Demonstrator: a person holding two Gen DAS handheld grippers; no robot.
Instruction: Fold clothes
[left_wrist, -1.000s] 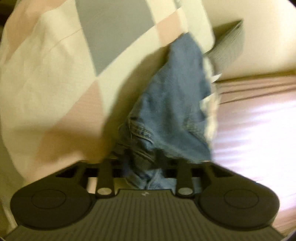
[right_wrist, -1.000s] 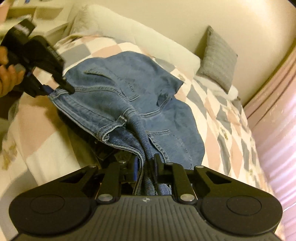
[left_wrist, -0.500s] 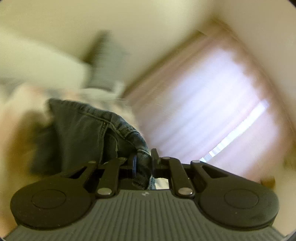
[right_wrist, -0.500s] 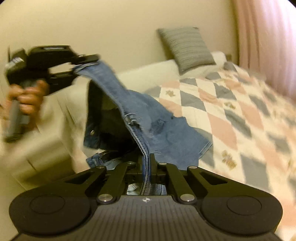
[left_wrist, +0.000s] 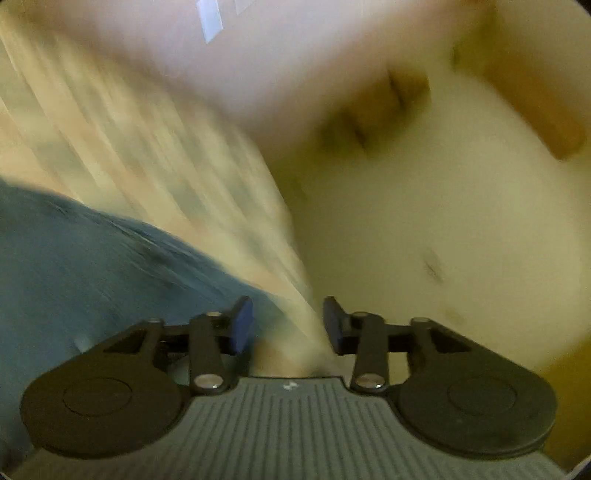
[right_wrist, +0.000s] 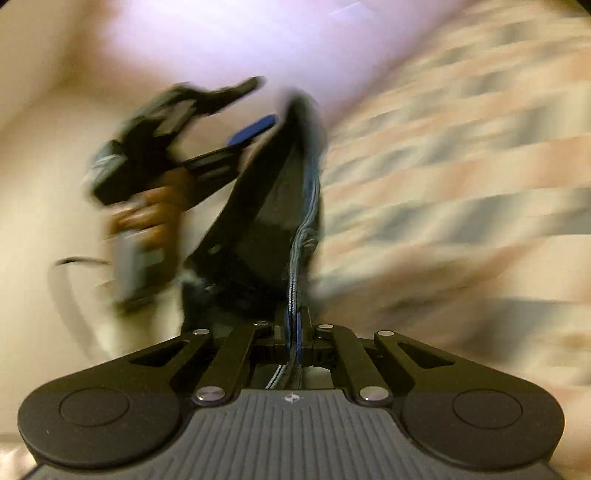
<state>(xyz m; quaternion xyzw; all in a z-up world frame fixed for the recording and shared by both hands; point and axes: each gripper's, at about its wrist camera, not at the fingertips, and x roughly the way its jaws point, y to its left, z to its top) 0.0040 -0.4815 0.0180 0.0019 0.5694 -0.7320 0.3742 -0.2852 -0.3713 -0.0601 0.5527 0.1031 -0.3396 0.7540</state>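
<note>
In the left wrist view, heavily smeared by motion, the left hand-held gripper (left_wrist: 288, 325) stood with its two blue-padded fingers (left_wrist: 240, 325) spread well apart and nothing between them. The blue denim jeans (left_wrist: 92, 277) lay to the lower left, their edge reaching up to the left finger; whether cloth and pad touched could not be told. Beyond them stretched the checked cream, pink and grey bed cover (left_wrist: 129, 147), blurred into streaks, with a pale cream surface at right.

In the right wrist view, the right hand-held gripper (right_wrist: 294, 328) was closed tight on a stitched seam of the jeans (right_wrist: 295, 206), which rose from its fingers as a dark, narrow hanging fold. Just left of that fold, the other gripper (right_wrist: 255, 107) showed its fingers apart, one blue pad (right_wrist: 255, 131) near the top of the denim, gripped by a person's hand (right_wrist: 155, 218). The checked bed cover (right_wrist: 461, 166) filled the right side, blurred. No containers showed in either view.
</note>
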